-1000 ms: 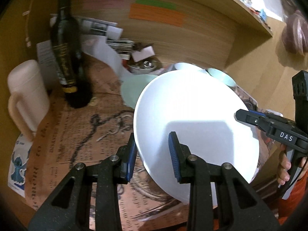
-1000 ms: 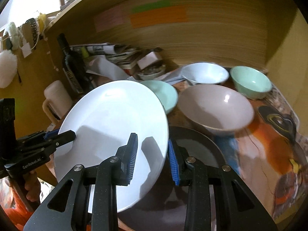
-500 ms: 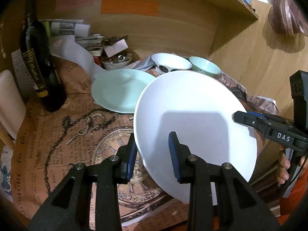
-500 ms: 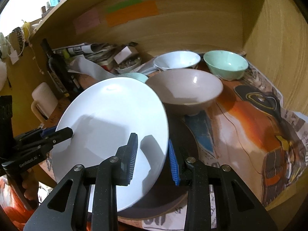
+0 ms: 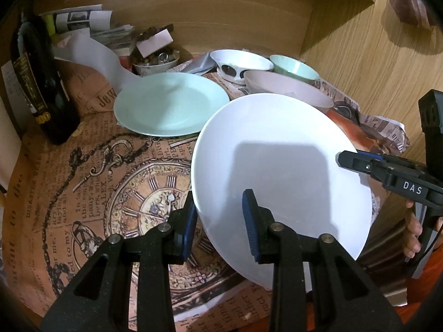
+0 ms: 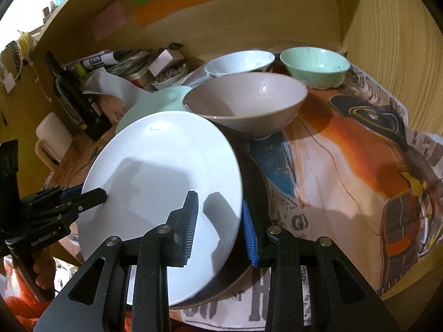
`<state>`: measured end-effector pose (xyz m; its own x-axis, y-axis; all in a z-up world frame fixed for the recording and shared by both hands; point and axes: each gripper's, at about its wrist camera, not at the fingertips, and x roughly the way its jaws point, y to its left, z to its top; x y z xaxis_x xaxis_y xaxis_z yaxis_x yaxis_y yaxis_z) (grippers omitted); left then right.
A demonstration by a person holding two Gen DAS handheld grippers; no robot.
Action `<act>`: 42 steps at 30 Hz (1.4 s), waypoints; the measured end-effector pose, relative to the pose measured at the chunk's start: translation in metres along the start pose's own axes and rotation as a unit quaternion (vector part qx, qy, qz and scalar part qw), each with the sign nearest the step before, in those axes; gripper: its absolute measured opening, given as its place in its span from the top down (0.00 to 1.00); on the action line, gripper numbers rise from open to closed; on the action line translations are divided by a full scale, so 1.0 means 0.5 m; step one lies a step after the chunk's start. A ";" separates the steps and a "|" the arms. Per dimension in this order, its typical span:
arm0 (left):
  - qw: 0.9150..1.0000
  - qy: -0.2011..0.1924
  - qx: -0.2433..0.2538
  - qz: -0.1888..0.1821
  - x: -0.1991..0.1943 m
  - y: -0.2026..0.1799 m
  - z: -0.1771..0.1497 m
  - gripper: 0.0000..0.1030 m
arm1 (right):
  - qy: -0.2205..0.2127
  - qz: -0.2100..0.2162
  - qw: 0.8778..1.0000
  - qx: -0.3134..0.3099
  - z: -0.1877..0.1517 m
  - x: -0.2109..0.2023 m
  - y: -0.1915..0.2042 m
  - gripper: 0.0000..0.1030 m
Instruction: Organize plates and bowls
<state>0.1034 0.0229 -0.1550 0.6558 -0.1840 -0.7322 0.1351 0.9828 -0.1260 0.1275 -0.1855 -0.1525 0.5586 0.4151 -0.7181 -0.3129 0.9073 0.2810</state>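
Note:
A large white plate [image 5: 277, 166] [image 6: 166, 171] hangs tilted above the table, held at both sides. My left gripper [image 5: 220, 218] [image 6: 94, 195] is shut on its left rim. My right gripper [image 6: 220, 221] [image 5: 349, 160] is shut on its right rim. Directly under it in the right wrist view lies a dark plate [image 6: 257, 182], mostly hidden. A pale green plate [image 5: 171, 105] [image 6: 155, 102] lies behind on the left. Behind on the right stand a beige bowl [image 6: 243, 105] [image 5: 288, 88], a white bowl [image 6: 238, 62] [image 5: 241, 61] and a green bowl [image 6: 313, 66] [image 5: 293, 66].
Printed newspaper [image 5: 110, 193] covers the table inside a wooden alcove. A dark wine bottle [image 5: 38, 83] [image 6: 74, 94] and a cream mug [image 6: 52, 138] stand at the left. A small dish of odds and ends [image 5: 155, 61] and stacked papers crowd the back wall. A wooden side wall [image 6: 401, 55] closes the right.
Both grippers have carried the white plate lower and to the right, closer over the dark plate. The bottle and mug have slid towards the left edge of the views. Both grips are unchanged.

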 end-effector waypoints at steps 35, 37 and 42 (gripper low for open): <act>0.999 0.028 0.015 -0.015 0.044 -0.009 0.011 0.63 | -0.002 -0.041 0.998 -0.039 -0.010 0.002 0.000 0.73; 0.999 0.027 0.019 -0.013 0.044 -0.009 0.013 0.63 | -0.016 -0.064 0.997 -0.039 -0.007 -0.008 -0.001 0.72; 1.000 0.002 0.021 -0.008 0.017 -0.002 0.024 0.61 | -0.038 -0.066 0.996 -0.036 0.015 -0.033 -0.008 0.70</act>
<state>0.1181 0.0203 -0.1531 0.6503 -0.1993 -0.7331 0.1760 0.9782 -0.1098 0.1251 -0.1957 -0.1370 0.6541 0.2996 -0.6946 -0.2862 0.9480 0.1395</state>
